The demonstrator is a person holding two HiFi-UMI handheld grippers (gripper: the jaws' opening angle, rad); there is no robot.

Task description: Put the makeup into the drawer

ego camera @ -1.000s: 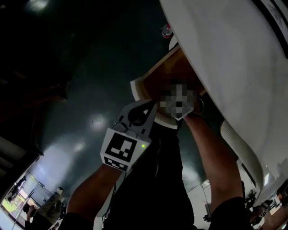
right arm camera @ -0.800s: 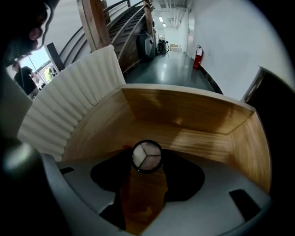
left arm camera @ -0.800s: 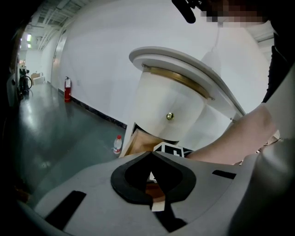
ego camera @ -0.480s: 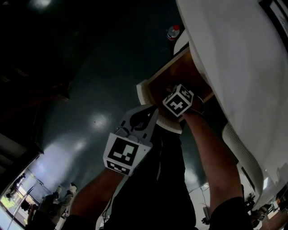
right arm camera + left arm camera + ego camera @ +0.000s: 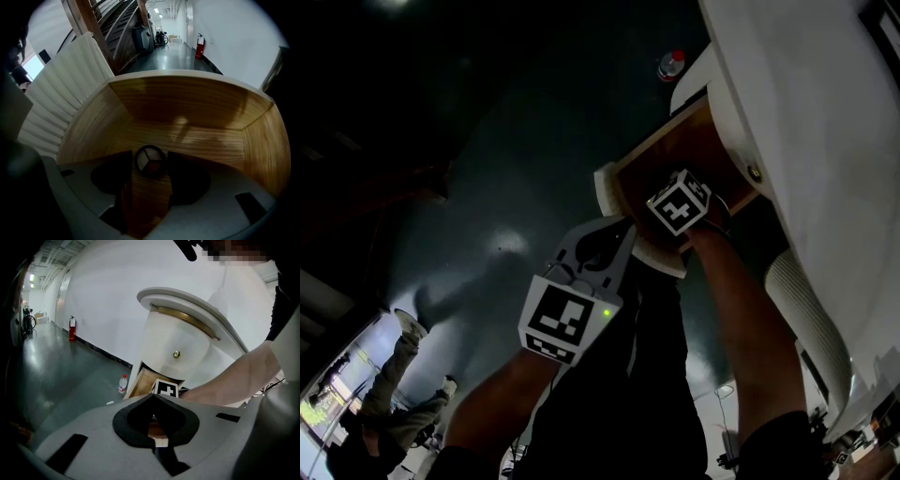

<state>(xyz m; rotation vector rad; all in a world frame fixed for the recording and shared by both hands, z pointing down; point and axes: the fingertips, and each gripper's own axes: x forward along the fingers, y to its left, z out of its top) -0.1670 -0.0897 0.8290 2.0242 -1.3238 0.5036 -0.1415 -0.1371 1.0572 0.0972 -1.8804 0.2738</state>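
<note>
While the left gripper [image 5: 153, 398] hangs just outside the drawer [image 5: 187, 101], its jaws are closed tip to tip with nothing in them. The only print I can really make out is the black-and-white square pattern on the grippers' marker cubes [image 5: 679, 202].

The right gripper [image 5: 149, 157] points down into the open wooden drawer, jaws wide apart. The makeup compact [image 5: 150, 161], a small round dark thing with a three-part top, lies on the drawer's floor right between the jaw tips. A sliver of wood shows on either side of it, so the pads don't look like they're pressing on it.

The drawer sticks out of the white desk [image 5: 806, 112], below a front with a little brass knob [image 5: 176, 354]. On the dark floor [image 5: 487, 187] beyond the drawer's far end stands a red-capped bottle [image 5: 671, 64]. A red fire extinguisher [image 5: 71, 328] stands by the far wall [image 5: 108, 296], off to the left.
</note>
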